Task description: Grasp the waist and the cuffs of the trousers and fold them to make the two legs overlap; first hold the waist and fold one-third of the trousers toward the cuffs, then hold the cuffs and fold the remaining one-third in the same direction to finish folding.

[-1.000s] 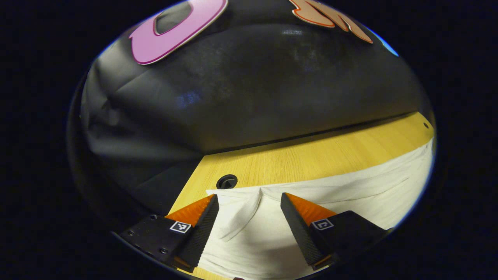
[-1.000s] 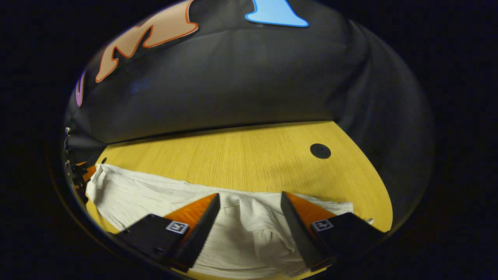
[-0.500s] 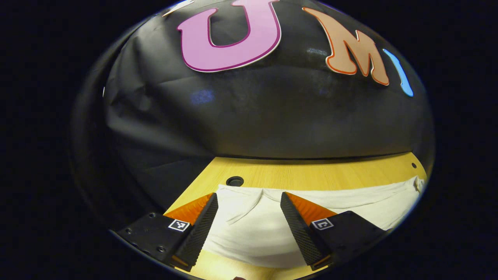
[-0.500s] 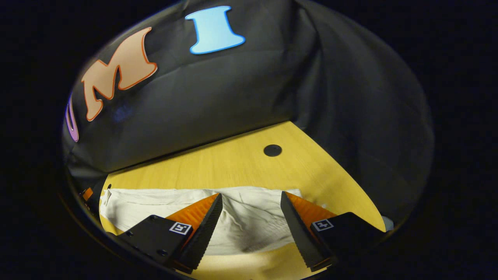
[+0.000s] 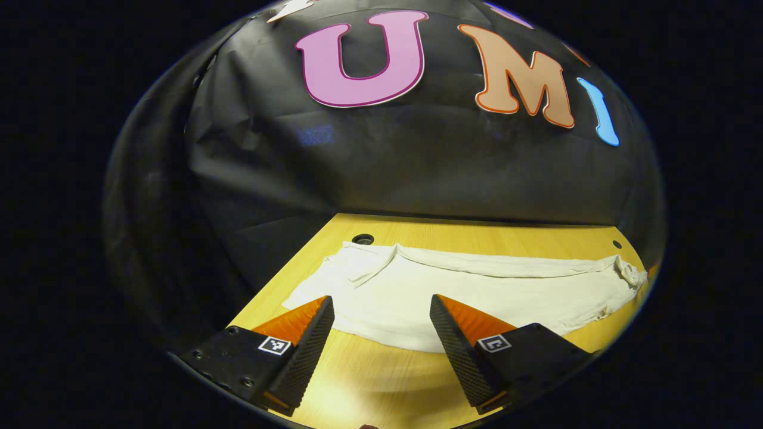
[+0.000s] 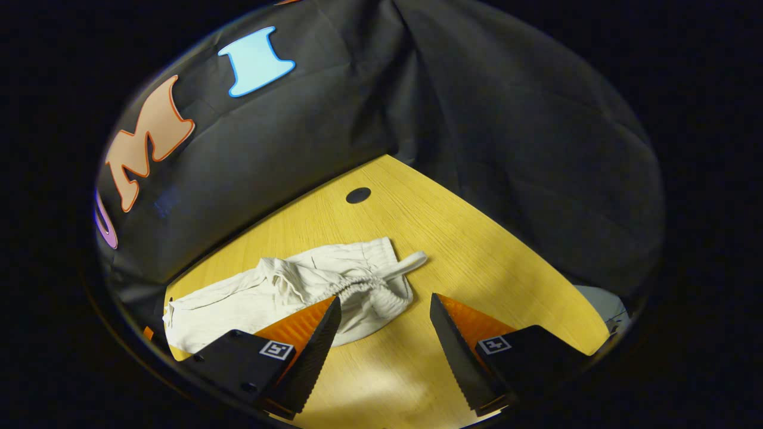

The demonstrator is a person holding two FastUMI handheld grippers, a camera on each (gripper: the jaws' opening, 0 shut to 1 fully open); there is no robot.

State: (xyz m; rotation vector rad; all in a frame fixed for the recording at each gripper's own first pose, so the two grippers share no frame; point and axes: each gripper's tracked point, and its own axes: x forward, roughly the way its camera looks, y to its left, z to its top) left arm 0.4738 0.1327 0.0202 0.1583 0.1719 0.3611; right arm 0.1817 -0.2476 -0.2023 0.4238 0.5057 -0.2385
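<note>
a: what is laid out on the wooden table point(image 5: 477, 235)?

b: a pair of white trousers point(image 5: 477, 286) is spread flat in a long band across the table, seen in the left gripper view. in the right gripper view the trousers point(image 6: 280, 292) are seen end on, with a gathered elastic waist point(image 6: 363, 292) and a drawstring point(image 6: 408, 264) lying on the wood. no container is seen.

a: how are the grippers held?

b: the left gripper point(image 5: 378, 328) is released, its fingers spread wide and nothing held; the near edge of the trousers is seen between the tips. the right gripper point(image 6: 384, 328) is likewise spread and empty, just beside the waist.

a: what is hard to make out?

b: the far end of the trousers is bunched at the edge of the left gripper view, and the cuffs cannot be told apart. a round hole point(image 5: 362, 239) is partly bordered by the cloth. a pale object point(image 6: 602, 304) past the table's corner is cut off.
</note>
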